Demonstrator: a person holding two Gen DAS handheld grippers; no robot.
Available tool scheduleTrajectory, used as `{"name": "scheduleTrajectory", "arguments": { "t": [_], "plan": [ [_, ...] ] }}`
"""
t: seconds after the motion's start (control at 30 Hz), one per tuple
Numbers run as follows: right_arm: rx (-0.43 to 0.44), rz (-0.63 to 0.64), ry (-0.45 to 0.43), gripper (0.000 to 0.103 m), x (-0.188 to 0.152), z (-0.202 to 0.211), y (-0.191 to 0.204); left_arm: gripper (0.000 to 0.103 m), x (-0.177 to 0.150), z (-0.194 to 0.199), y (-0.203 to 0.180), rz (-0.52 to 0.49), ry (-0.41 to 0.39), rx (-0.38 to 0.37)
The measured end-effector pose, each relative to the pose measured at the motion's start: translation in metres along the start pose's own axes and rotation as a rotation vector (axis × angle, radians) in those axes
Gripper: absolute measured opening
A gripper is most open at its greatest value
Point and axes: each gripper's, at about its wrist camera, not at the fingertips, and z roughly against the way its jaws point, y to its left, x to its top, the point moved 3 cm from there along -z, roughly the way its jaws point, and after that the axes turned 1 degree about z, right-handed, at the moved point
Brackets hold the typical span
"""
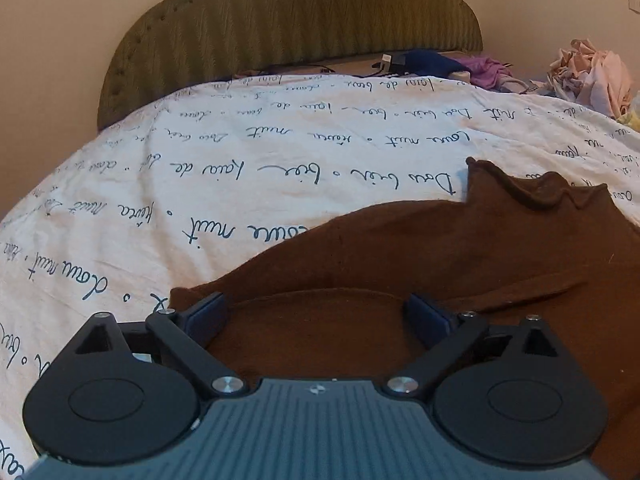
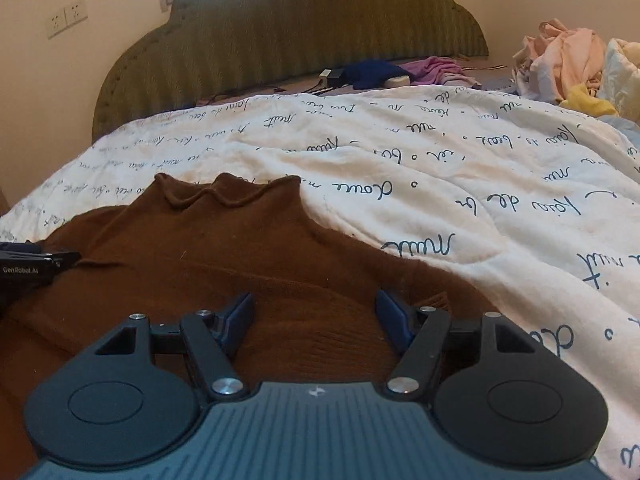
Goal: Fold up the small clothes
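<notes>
Left hand-held gripper [image 1: 316,312] at the lower centre of its view, jaws spread wide, released, nothing pinched, hovering over the brown sweater [image 1: 440,248]. Sweater lies flat on the white script-print quilt [image 1: 240,152] of the bed, collar toward the green headboard [image 1: 288,28]. Right hand-held gripper [image 2: 316,312] likewise released above the sweater's lower part. Pink clothes pile [image 2: 568,64] at upper right.

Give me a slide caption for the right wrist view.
Right gripper, jaws open, over a brown knit top on a script-printed white quilt.
</notes>
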Motion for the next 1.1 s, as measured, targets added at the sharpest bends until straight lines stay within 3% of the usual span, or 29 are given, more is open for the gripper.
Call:
{"name": "scheduleTrajectory", "arguments": {
  "t": [0.17,0.23,0.3,0.4,0.5,0.57,0.6,0.63,0.67,0.73,0.83,0.87,0.97,1.07,1.1],
  "plan": [
    [0.004,0.023,0.002,0.067,0.003,-0.004,-0.004,0.1,0.003,0.005,0.008,-0.025,0.017,0.004],
    [0.021,0.0,0.02,0.068,0.007,0.007,-0.005,0.093,0.002,0.021,0.007,-0.064,0.03,-0.025],
    [0.038,-0.063,-0.012,0.068,0.015,0.033,-0.008,0.084,0.0,0.047,0.005,-0.055,0.014,-0.095],
    [0.117,-0.115,-0.103,0.077,0.027,0.057,-0.002,0.088,0.012,0.07,-0.015,-0.004,-0.054,-0.203],
    [0.139,-0.141,-0.045,0.078,0.045,0.028,0.022,0.094,0.028,0.066,-0.057,-0.081,-0.109,-0.151],
    [0.095,-0.14,0.019,0.078,0.049,-0.003,0.033,0.094,0.029,0.036,-0.074,-0.126,-0.061,-0.089],
    [0.045,-0.143,0.057,0.078,0.047,-0.019,0.035,0.096,0.024,0.015,-0.076,-0.136,0.006,-0.048],
    [-0.011,-0.15,0.102,0.078,0.04,-0.035,0.033,0.103,0.015,-0.001,-0.072,-0.12,0.018,-0.043],
    [-0.04,-0.118,0.059,0.08,0.033,-0.038,0.034,0.103,0.012,-0.002,-0.064,-0.071,-0.02,-0.059],
    [-0.065,-0.05,0.039,0.082,0.025,-0.037,0.04,0.103,0.015,-0.004,-0.052,-0.025,0.01,-0.068],
    [-0.112,-0.013,0.057,0.082,0.022,-0.018,0.041,0.101,0.01,0.015,-0.048,-0.099,-0.032,0.004],
    [-0.132,-0.011,0.052,0.082,0.019,-0.007,0.04,0.1,0.007,0.029,-0.047,-0.103,-0.041,0.003],
    [-0.084,-0.002,0.022,0.082,0.002,0.023,0.043,0.102,-0.009,0.065,-0.042,-0.076,-0.055,-0.129],
    [-0.095,0.117,0.025,0.083,-0.024,0.033,0.047,0.103,-0.034,0.055,-0.046,-0.144,-0.021,-0.125],
    [-0.073,0.127,0.002,0.083,-0.028,0.034,0.041,0.103,-0.035,0.052,-0.04,-0.116,-0.026,-0.143]
  ]
}}
